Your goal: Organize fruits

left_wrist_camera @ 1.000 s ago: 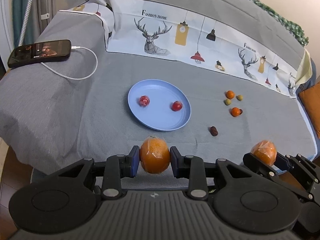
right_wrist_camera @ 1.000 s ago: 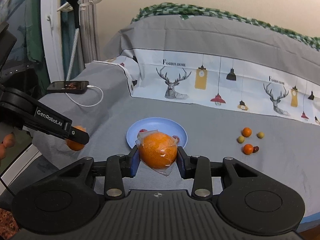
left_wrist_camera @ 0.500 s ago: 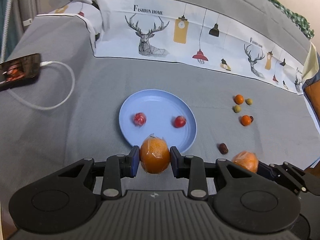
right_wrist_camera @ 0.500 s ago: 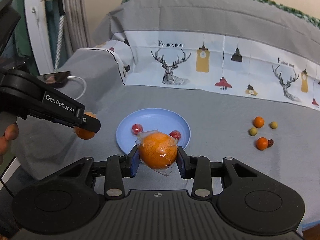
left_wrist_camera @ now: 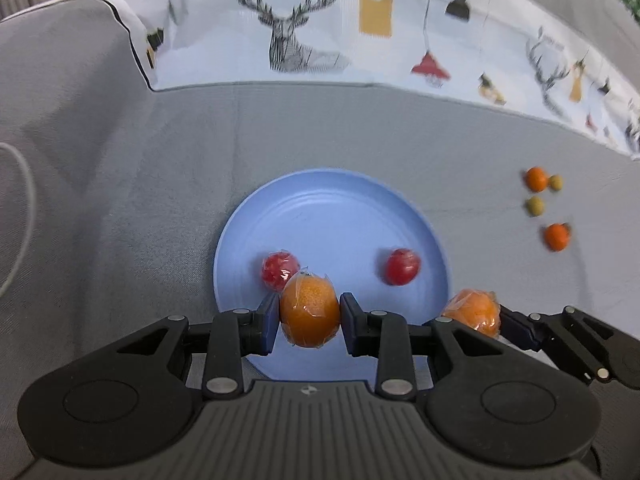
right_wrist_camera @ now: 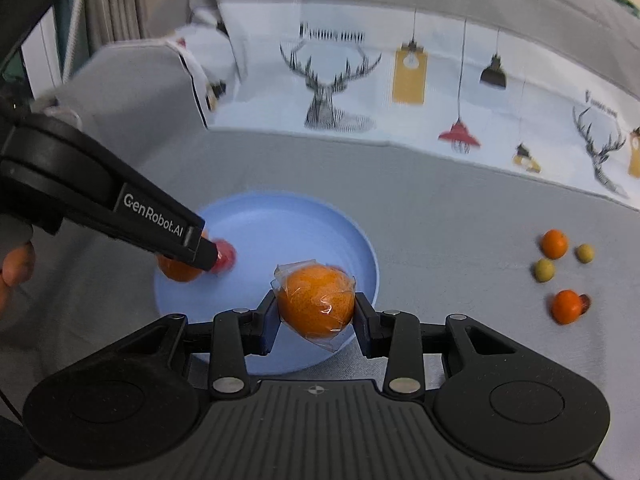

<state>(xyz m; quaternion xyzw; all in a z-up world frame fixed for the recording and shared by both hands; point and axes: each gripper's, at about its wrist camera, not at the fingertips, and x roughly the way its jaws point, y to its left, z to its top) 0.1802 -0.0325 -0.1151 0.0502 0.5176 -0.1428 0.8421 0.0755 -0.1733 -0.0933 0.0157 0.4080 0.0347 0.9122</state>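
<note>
So I've got a claw in each hand and both are clamped on fruit. My left gripper (left_wrist_camera: 309, 316) is squeezing a plastic-wrapped orange (left_wrist_camera: 309, 310) between its two blue pads, sitting low in the centre of the left wrist frame, right over the near edge of the blue plate (left_wrist_camera: 332, 208). My right gripper (right_wrist_camera: 316, 312) has its own wrapped orange (right_wrist_camera: 316, 300) pinched the same way, with a loose flap of wrap sticking out at the bottom, and that one hangs over the lower right part of the plate's rim in the right wrist view.

On the plate there are two small red fruits: one wrapped red fruit (left_wrist_camera: 279, 270) at the lower left, partly tucked behind my left orange, and another red fruit (left_wrist_camera: 402, 266) towards the lower right of the plate.

Off at the right side of both frames, on the grey cloth (left_wrist_camera: 120, 160), there's a little cluster: two small orange fruits (left_wrist_camera: 536, 179) and two small yellow-green ones (left_wrist_camera: 535, 205), sitting near each other but well apart from the plate. There's something dark peeking out from behind the lower orange one, can't tell what.

The deer-and-lamp printed fabric (left_wrist_camera: 360, 20) runs across the top, and a white cable (left_wrist_camera: 20, 216) loops in at the left edge.
</note>
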